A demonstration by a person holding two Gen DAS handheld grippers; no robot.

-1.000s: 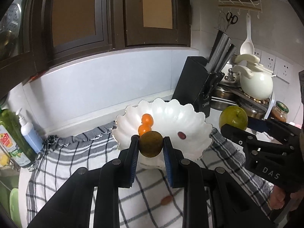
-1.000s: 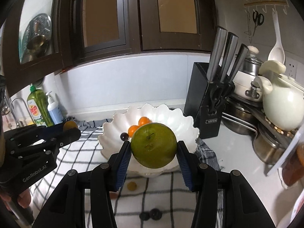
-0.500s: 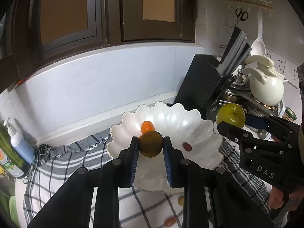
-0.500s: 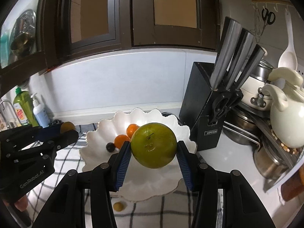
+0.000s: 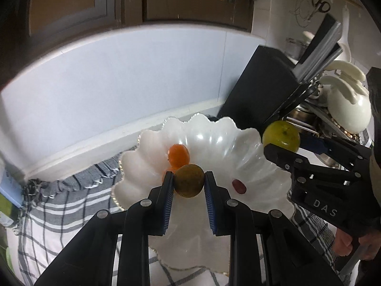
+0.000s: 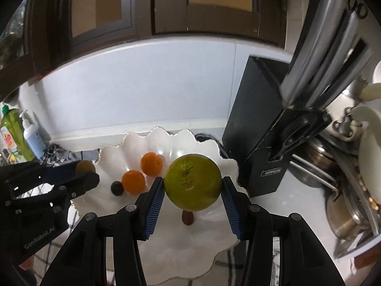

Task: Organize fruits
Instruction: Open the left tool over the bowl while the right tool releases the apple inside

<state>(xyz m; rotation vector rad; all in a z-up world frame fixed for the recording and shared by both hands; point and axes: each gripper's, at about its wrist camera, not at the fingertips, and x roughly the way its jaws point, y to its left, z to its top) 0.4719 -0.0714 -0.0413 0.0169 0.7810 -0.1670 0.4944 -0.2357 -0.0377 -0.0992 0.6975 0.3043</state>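
Observation:
My left gripper [image 5: 189, 184] is shut on a small brownish-green fruit [image 5: 189, 180] and holds it over the white scalloped bowl [image 5: 214, 143]. My right gripper [image 6: 193, 186] is shut on a large green apple [image 6: 193, 181] over the same bowl [image 6: 202, 243]. In the bowl lie two small oranges [image 6: 133, 181] [image 6: 151, 163], a dark grape [image 6: 117, 188] and a red grape [image 5: 238, 186]. The right gripper and its apple [image 5: 281, 136] show at the right of the left wrist view. The left gripper [image 6: 85, 169] shows at the left of the right wrist view.
The bowl sits on a checked cloth [image 5: 59, 205]. A black knife block [image 6: 259, 128] stands close behind the bowl on the right. Pots and a white kettle [image 5: 345, 109] are further right. Soap bottles [image 6: 14, 135] stand at the far left by the wall.
Both grippers have moved forward, closer over the bowl, each still holding its fruit. The bowl now fills more of both views.

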